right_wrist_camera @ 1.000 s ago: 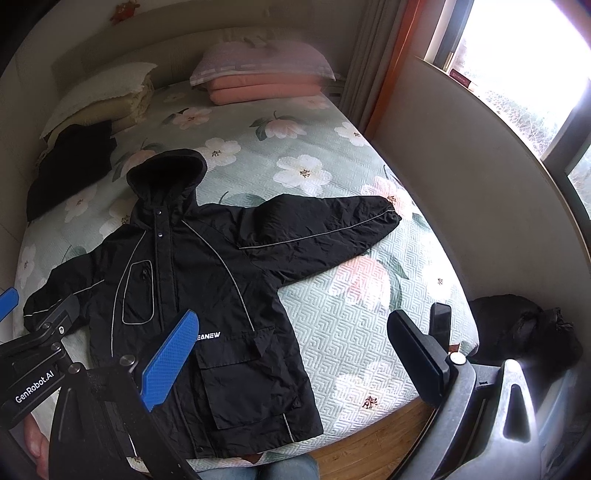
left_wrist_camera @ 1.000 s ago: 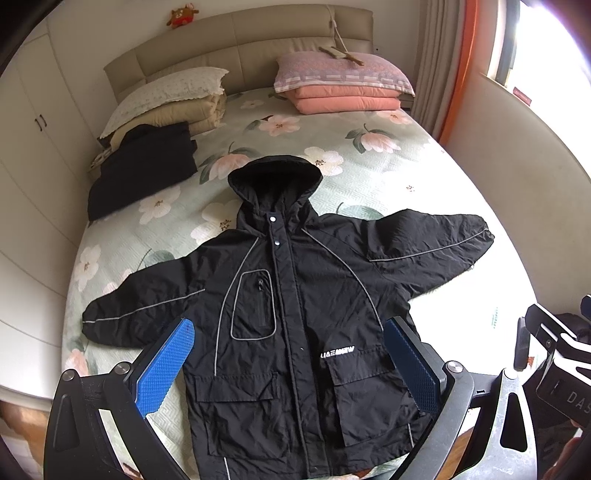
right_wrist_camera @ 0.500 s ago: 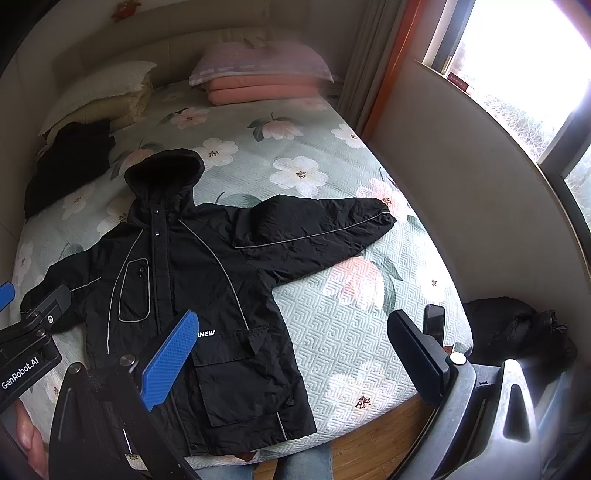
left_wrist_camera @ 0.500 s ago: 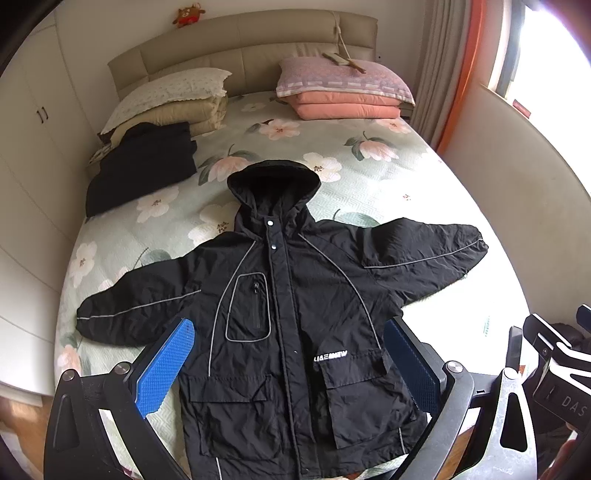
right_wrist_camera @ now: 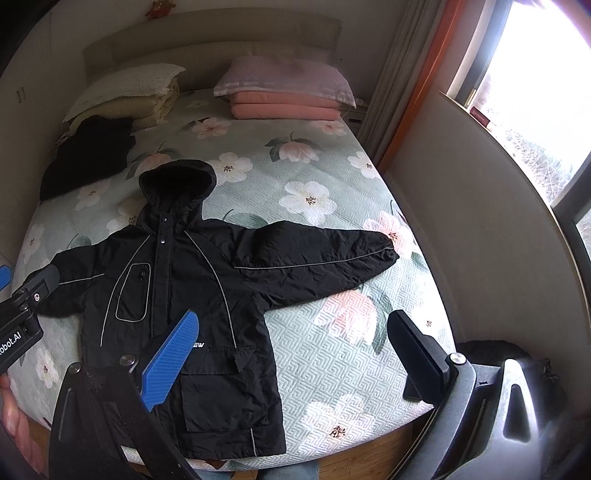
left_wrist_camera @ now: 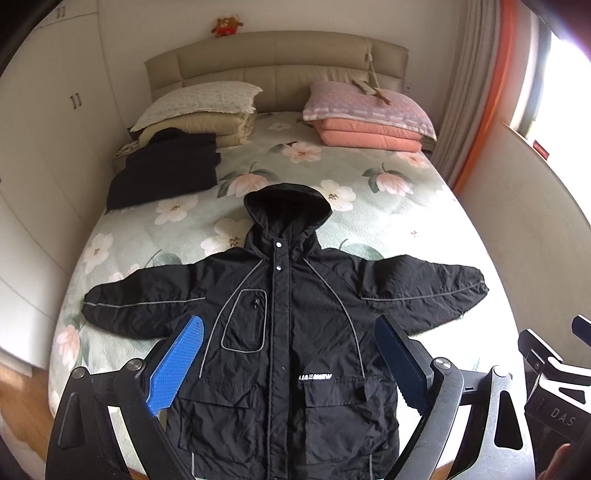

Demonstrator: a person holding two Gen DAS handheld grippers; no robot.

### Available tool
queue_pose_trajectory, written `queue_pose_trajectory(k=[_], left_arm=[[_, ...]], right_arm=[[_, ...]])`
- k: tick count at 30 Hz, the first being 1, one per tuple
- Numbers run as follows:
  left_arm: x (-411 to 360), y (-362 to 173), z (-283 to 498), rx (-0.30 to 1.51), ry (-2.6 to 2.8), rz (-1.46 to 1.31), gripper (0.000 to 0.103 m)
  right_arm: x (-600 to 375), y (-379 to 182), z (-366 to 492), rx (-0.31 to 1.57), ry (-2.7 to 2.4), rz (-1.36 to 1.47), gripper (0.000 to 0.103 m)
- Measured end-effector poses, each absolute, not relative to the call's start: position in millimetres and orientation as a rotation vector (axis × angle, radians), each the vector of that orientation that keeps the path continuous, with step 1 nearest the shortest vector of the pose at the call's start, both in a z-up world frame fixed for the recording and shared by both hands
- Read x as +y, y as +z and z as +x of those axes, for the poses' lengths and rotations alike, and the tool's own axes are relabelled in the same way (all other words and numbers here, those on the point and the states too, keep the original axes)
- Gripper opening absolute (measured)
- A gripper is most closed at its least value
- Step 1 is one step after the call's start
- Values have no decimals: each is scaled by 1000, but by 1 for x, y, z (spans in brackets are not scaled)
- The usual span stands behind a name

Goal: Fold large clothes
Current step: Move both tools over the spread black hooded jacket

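Between my left gripper's (left_wrist_camera: 290, 363) parted jaws, which have just been closing a little, nothing is clamped; my right gripper (right_wrist_camera: 295, 360) likewise stands wide and empty. Below both I list a black hooded jacket (left_wrist_camera: 280, 332), front up, sleeves spread, on the floral bedspread (left_wrist_camera: 369, 221). Folded dark garment (left_wrist_camera: 166, 166) and pillows (left_wrist_camera: 369, 107) lie near the headboard.

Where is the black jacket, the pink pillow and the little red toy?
black jacket (left_wrist_camera: 288, 332): left wrist view, on its zipped front.
pink pillow (left_wrist_camera: 369, 105): left wrist view, on its top face.
little red toy (left_wrist_camera: 224, 26): left wrist view, on its body.
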State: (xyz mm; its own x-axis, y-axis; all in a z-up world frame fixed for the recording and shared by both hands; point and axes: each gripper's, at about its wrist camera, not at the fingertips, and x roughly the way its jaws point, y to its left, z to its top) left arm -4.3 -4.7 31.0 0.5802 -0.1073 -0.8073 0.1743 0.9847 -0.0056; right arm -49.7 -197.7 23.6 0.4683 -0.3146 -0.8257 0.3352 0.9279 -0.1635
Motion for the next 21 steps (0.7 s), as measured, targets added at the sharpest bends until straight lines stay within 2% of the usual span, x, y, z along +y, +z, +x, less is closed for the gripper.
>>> queue_pose_trajectory(k=[12,21], left_arm=[[-78,38,-6,969,-113,-8,94],[-151,31,-2,980,-114,12,94]], right_arm=[[-290,28,-45,1009,-343,37,102],[-372,4,-35,1037,-336,96,102]])
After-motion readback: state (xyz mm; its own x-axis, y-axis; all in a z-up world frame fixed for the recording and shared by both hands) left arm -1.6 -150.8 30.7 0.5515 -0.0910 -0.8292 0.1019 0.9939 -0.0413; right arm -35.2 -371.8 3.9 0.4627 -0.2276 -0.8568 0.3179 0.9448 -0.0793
